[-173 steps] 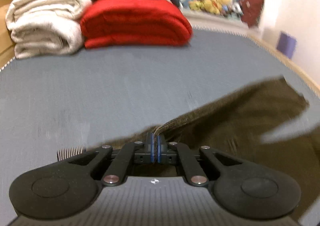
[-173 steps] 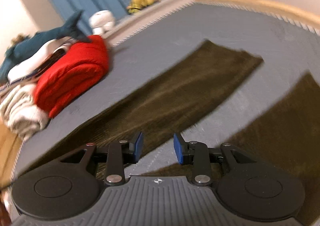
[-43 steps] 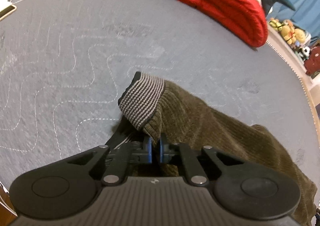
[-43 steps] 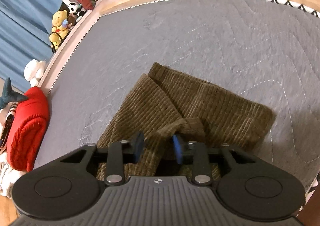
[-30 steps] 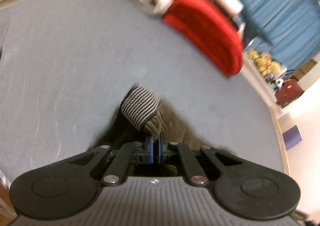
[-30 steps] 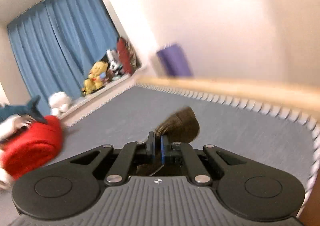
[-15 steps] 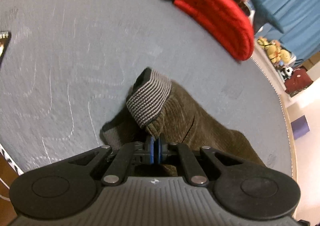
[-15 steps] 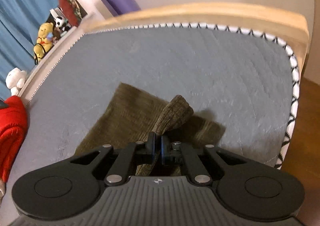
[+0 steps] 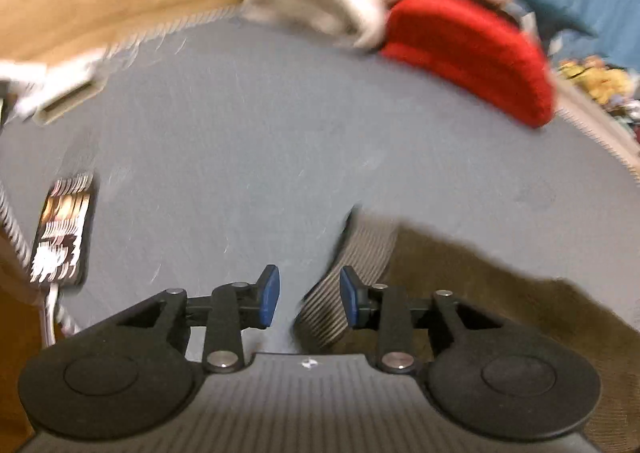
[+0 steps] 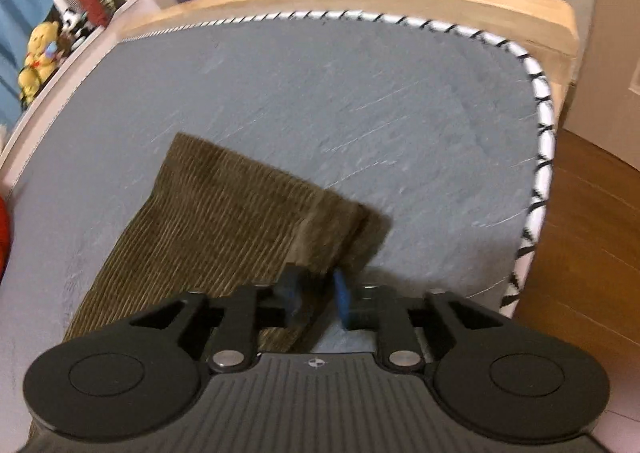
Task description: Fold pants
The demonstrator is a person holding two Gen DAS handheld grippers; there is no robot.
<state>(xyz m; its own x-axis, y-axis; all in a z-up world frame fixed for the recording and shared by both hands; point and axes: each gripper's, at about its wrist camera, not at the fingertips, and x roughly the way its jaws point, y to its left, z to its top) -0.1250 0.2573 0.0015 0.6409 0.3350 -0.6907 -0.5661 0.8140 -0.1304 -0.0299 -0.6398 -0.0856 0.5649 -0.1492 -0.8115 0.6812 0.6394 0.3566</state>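
pants [image 10: 208, 229]: olive-brown corduroy, laid flat on grey quilted mattress [image 10: 360, 93]; long axis is judged to run between the two grippers, waist end at L, leg end at R.
waistband [image 9: 352, 273]: grey/black ribbed stripe, seen in L wrist view just right of centre, partly between the blue pads; dir. from fingers: ahead and slightly right.
left gripper [image 9: 308, 297]: jaws spread wide, nothing pinched; waistband lies loose between/under them.
leg hems [image 10: 340, 229]: stacked, squared end seen in R wrist view, slightly offset layers, near mattress corner w/ black-white piping.
right gripper [image 10: 316, 293]: jaws part-open, fabric edge right in front, not clamped as far as can be told (blur).
nearer hand: each is at its own end; a next fold is judged to need both.
texture: fine cords run lengthwise; cloth is limp, likely to sag when lifted.
backgrnd: red folded blanket [image 9: 472, 53], phone [image 9: 64, 237] at L edge.
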